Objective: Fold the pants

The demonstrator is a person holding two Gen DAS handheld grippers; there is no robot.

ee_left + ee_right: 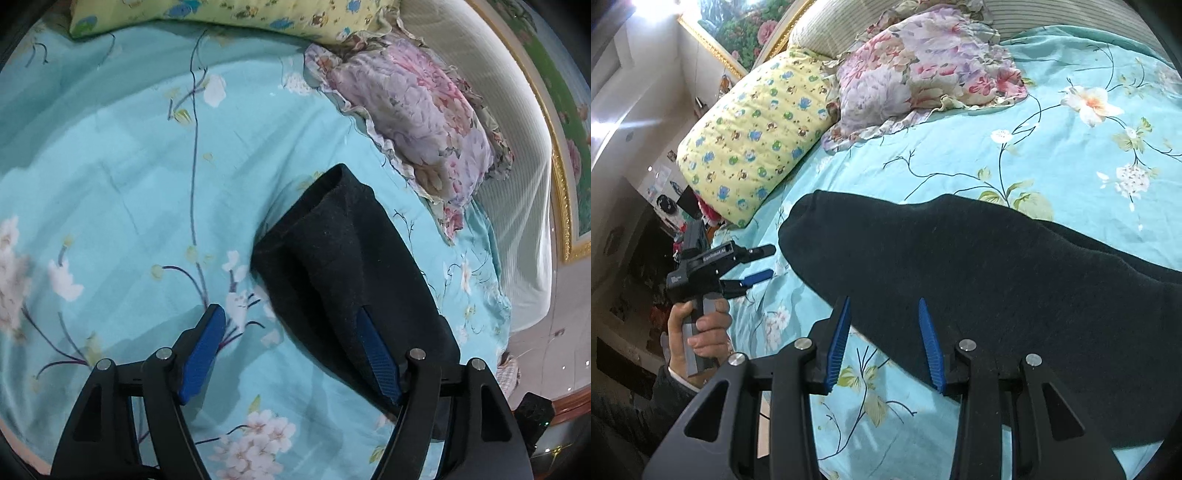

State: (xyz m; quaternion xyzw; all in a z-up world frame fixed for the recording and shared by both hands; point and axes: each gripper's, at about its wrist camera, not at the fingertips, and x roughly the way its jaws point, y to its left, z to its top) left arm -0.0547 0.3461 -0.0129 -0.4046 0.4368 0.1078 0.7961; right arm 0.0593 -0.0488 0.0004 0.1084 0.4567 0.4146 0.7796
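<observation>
lying folded on the turquoise flowered sheet (122, 177), the dark pants (343, 266) ran from the centre of the left wrist view down to its lower right. in the right wrist view the pants (979, 266) filled the middle and right of the frame, their rounded end pointing to the left.

the left gripper (291, 321) stood with its jaws well apart; its left blue pad (205, 354) hung over bare sheet, and its right pad (378, 360) lay against the cloth at the pants' near edge, nothing pinched between them. the same gripper (766, 264) appeared at the left of the right wrist view, held by a hand (698, 332), jaws parted, just beside the pants' end.

the right gripper (884, 304) was partly open, its blue pads over the near edge of the pants, the cloth not clamped.

a yellow pillow (753, 136) and a pink floral pillow (912, 70) lay at the upper part of the frame, well apart from the pants.
</observation>
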